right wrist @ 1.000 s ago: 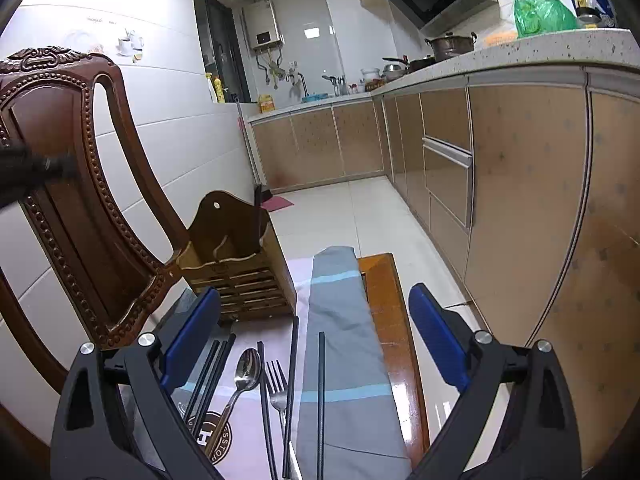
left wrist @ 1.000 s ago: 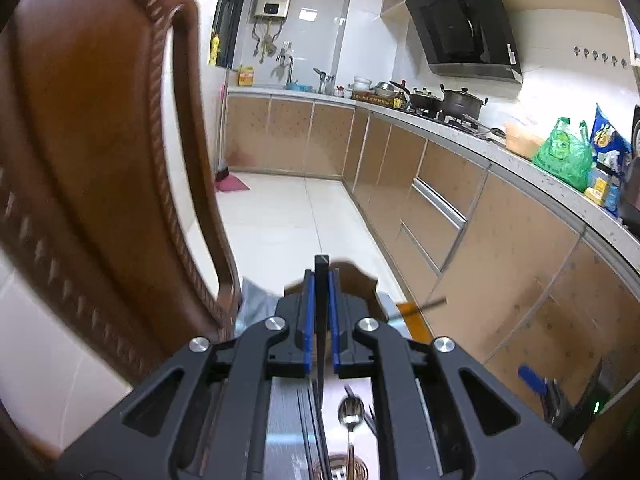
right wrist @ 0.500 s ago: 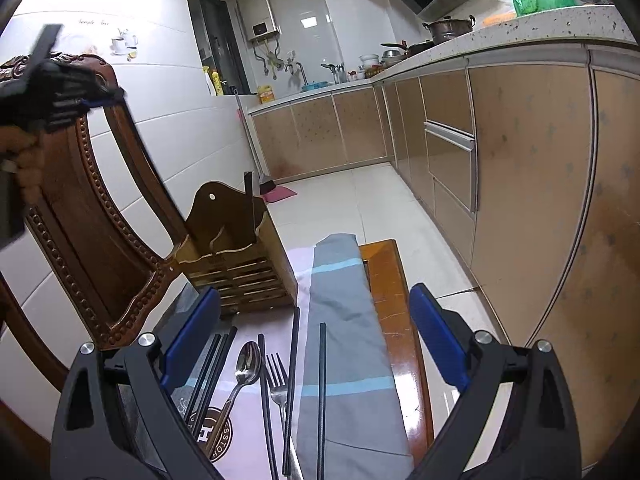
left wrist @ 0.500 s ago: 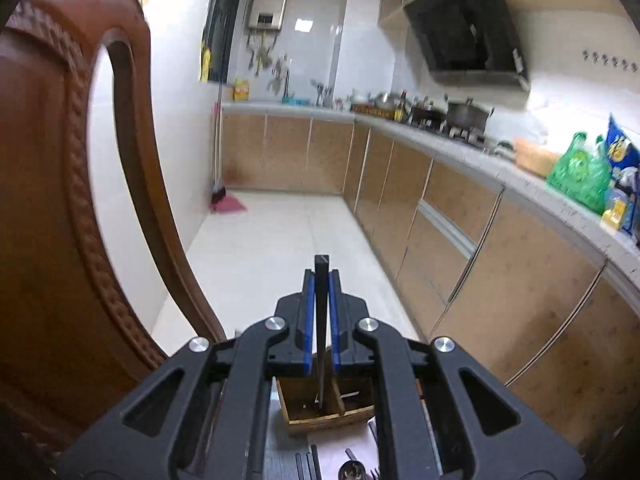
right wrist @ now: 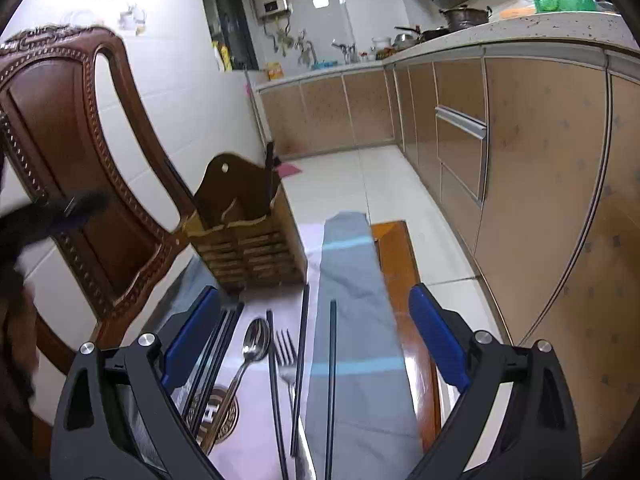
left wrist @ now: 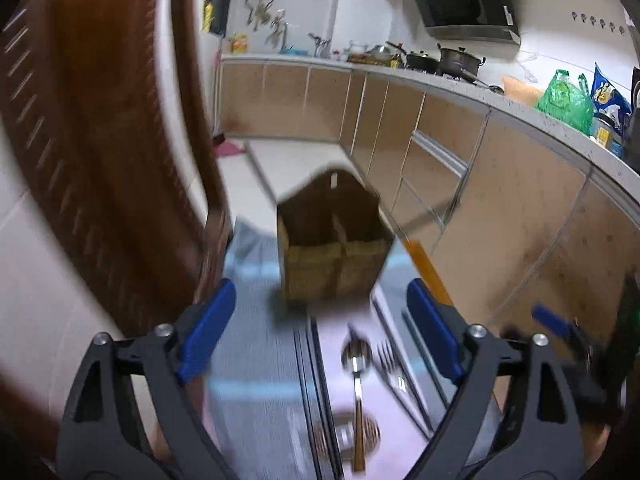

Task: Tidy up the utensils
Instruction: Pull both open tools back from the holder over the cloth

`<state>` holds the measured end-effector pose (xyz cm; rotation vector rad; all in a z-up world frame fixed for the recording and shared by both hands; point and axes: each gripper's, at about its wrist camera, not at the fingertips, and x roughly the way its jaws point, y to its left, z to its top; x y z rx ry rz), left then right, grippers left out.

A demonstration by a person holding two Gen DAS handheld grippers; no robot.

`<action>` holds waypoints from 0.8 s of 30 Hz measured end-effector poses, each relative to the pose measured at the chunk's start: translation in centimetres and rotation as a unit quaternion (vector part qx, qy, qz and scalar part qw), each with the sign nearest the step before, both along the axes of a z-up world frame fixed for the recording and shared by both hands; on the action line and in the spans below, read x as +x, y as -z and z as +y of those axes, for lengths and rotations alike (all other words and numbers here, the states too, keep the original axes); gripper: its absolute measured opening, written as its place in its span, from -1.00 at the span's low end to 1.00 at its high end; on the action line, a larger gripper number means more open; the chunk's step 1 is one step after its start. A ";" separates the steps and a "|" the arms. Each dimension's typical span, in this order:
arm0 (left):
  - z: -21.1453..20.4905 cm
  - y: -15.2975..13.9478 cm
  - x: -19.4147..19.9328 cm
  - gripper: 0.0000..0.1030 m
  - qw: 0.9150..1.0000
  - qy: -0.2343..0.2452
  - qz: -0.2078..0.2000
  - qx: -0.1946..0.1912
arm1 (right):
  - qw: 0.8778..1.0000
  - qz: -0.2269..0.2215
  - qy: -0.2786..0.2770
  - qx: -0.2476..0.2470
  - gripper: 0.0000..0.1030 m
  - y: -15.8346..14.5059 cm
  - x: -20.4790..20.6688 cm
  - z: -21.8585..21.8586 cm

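A wooden utensil holder (right wrist: 244,236) stands at the far end of the table with one black chopstick (right wrist: 269,168) upright in it; the left wrist view shows the holder (left wrist: 334,252) blurred. A spoon (right wrist: 252,354), a fork (right wrist: 286,360) and several black chopsticks (right wrist: 302,360) lie on the cloth in front of it. The spoon (left wrist: 356,364) and fork (left wrist: 390,364) also show in the left wrist view. My left gripper (left wrist: 320,336) is open and empty above the utensils. My right gripper (right wrist: 314,344) is open and empty, low over them.
A carved wooden chair (right wrist: 68,160) stands close on the left of the table. A grey striped cloth (right wrist: 352,300) covers the table, whose wooden edge (right wrist: 404,272) shows at right. Kitchen cabinets (right wrist: 520,184) run along the right.
My left gripper, which was shut on a black chopstick above the holder, has let it go into the holder, opened and drawn back. My right gripper has barely moved.
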<state>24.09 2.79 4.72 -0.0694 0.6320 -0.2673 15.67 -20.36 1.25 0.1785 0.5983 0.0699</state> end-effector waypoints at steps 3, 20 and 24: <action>-0.4 2.3 -3.0 0.70 0.999 -0.023 0.029 0.031 | 1.000 0.013 -0.011 -0.006 0.80 0.1 -1.0 1.0; -1.4 7.0 -9.1 0.70 0.996 0.009 0.055 0.073 | 0.998 0.044 -0.033 -0.042 0.80 1.5 -6.6 2.7; -1.4 7.0 -9.0 0.70 0.996 0.008 0.060 0.068 | 0.998 0.047 -0.029 -0.039 0.80 1.7 -6.2 2.5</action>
